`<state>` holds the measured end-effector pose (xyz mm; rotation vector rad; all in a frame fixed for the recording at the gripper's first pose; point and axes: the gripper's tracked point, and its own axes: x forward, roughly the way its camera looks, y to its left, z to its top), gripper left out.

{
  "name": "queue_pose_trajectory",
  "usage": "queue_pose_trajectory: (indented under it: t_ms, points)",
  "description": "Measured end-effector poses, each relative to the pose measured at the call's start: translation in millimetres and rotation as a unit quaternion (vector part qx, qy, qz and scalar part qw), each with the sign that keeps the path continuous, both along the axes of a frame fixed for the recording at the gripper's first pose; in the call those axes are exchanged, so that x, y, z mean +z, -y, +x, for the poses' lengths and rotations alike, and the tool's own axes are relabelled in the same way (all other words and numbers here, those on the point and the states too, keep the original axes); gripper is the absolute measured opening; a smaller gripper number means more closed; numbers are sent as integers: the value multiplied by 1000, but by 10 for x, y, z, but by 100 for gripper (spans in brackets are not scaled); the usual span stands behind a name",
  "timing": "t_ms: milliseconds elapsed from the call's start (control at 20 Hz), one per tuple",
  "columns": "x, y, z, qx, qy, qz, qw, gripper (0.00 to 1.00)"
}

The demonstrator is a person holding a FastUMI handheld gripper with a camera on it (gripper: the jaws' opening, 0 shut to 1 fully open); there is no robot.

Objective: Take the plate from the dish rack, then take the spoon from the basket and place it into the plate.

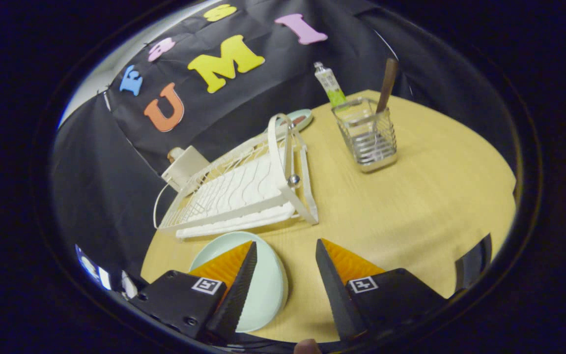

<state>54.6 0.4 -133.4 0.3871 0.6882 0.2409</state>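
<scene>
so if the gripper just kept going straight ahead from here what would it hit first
Probably the white dish rack: it sits just beyond the open gripper, slightly to one side. The pale plate lies under one finger, out of the line. Depth is hard to judge.

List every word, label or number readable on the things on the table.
None can be read.
Tube in the basket: print too blurred to read.
Open gripper, one finger over the plate, holding nothing: square coded tags, no words.

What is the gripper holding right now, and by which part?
Nothing. The gripper is open over bare table; the plate lies flat under its left finger, ungripped, and the spoon stands in the basket.
</scene>
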Motion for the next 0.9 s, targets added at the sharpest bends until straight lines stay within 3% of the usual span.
queue_pose_trajectory:
  t_ms: [150,300,700,850,900]
  points:
    - [318,406,85,-47,105,-84,990,91]
    - [527,796,205,-92,167,-116,975,100]
    - [555,1483,1135,-121,201,-129,963,100]
    - [428,1534,1407,-108,182,-123,970,96]
    - [393,1546,1488,-104,179,-123,971,90]
